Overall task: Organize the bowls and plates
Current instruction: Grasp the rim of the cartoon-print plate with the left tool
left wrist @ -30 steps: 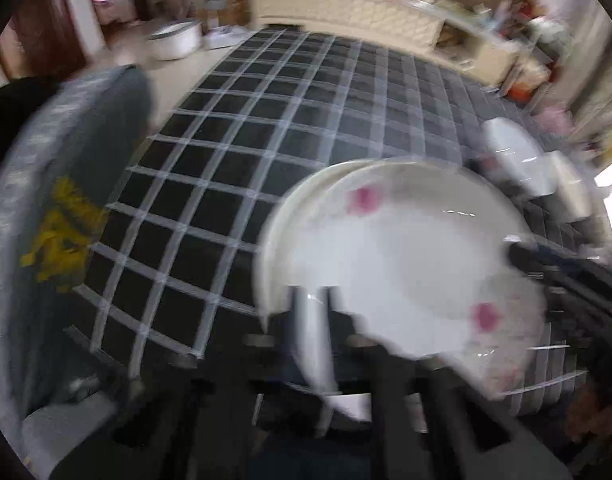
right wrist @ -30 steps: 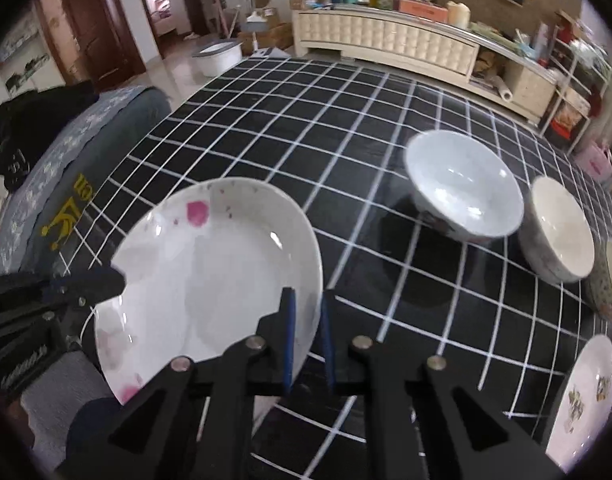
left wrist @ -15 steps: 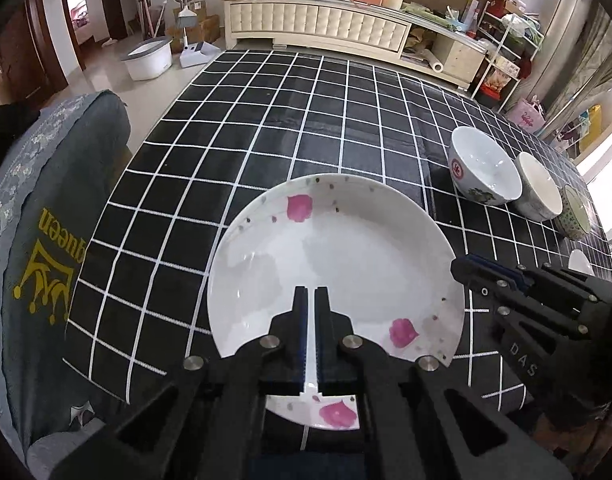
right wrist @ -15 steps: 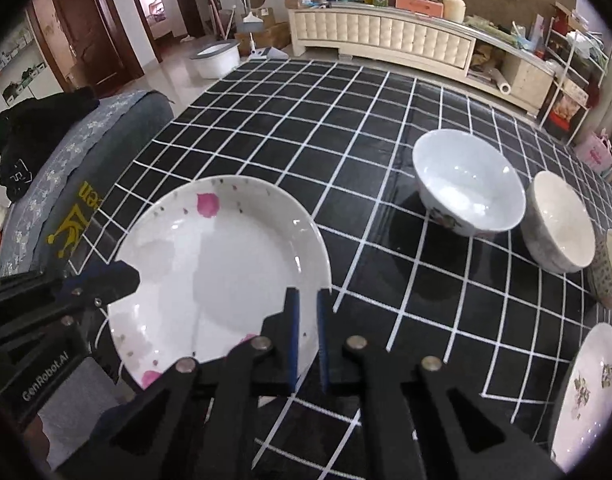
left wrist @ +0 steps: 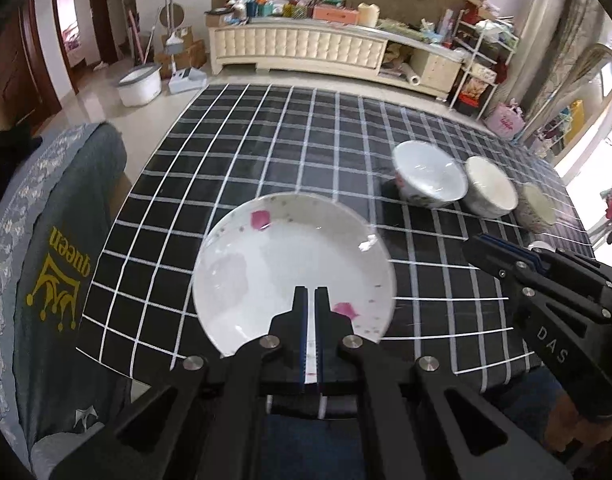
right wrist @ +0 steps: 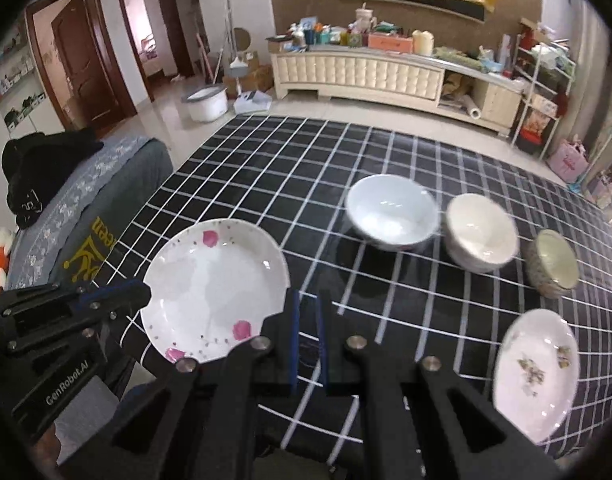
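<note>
A white plate with pink petals (left wrist: 290, 268) (right wrist: 214, 288) lies flat on the black checked tablecloth (left wrist: 306, 152) near its front left corner. My left gripper (left wrist: 311, 294) (right wrist: 144, 291) hovers over the plate's near rim, shut and empty. My right gripper (right wrist: 308, 300) (left wrist: 472, 242) is off the plate's right edge, fingers together with nothing between them. Further right stand a white bowl (right wrist: 392, 216) (left wrist: 428, 178), a cream bowl (right wrist: 480, 232) (left wrist: 490, 192) and a small patterned bowl (right wrist: 554, 262) (left wrist: 536, 204). A flowered plate (right wrist: 536, 372) lies at the front right.
A chair with a grey cover (left wrist: 58, 264) printed "queen" stands against the table's left side. The table's front edge runs just below the petal plate. Bare cloth stretches behind the plate and bowls. A cream sideboard (right wrist: 358, 72) and a white basin (right wrist: 206, 102) are beyond the table.
The petal plate, a second ago tilted with the right fingers astride its rim, now lies flat on the cloth. Both grippers have let go, risen and drawn back from it.
</note>
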{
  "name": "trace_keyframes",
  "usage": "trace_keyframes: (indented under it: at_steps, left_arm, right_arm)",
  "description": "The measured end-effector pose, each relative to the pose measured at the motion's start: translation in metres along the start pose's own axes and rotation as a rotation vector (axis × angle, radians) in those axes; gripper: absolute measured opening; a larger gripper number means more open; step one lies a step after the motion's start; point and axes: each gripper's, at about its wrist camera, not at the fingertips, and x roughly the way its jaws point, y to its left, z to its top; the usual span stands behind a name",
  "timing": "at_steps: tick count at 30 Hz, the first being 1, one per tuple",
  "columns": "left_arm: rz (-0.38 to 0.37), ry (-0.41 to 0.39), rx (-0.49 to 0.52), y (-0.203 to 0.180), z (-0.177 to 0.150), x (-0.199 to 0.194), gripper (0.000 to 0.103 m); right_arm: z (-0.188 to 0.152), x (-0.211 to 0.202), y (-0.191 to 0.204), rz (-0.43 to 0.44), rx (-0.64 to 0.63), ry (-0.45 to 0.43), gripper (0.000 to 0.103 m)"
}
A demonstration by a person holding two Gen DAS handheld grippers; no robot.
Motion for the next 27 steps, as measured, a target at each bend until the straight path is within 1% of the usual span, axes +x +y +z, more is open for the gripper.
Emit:
trace_keyframes:
  at_steps: [6,14,16,18,19,23,27]
  left_arm:
    - [-0.025,-0.045,0.074,-0.043,0.002,-0.026,0.002]
    - [-0.069,-0.059,0.174,-0.110,-0.001,-0.037,0.002]
    - [-0.078,-0.057,0.203,-0.129,0.000,-0.037,0.004]
    - [-0.083,-0.053,0.229,-0.147,0.000,-0.037,0.011]
    - [-0.091,-0.053,0.245,-0.158,-0.001,-0.036,0.013]
    - [-0.116,-0.053,0.288,-0.194,0.000,-0.032,0.014]
    - [-0.131,-0.035,0.316,-0.224,0.000,-0.021,0.020]
  right_arm:
    - [-0.012,-0.034,-0.035,-0.056,0.051,-0.039,0.011]
    - [-0.036,-0.075,-0.096,-0.135,0.141,-0.083,0.011]
    - [-0.042,-0.083,-0.113,-0.152,0.163,-0.089,0.011]
    - [-0.047,-0.087,-0.126,-0.164,0.172,-0.086,0.011]
    - [-0.050,-0.089,-0.133,-0.172,0.179,-0.085,0.011]
    - [-0.063,-0.092,-0.167,-0.192,0.219,-0.064,0.011]
    - [-0.077,-0.094,-0.198,-0.222,0.254,-0.046,0.011]
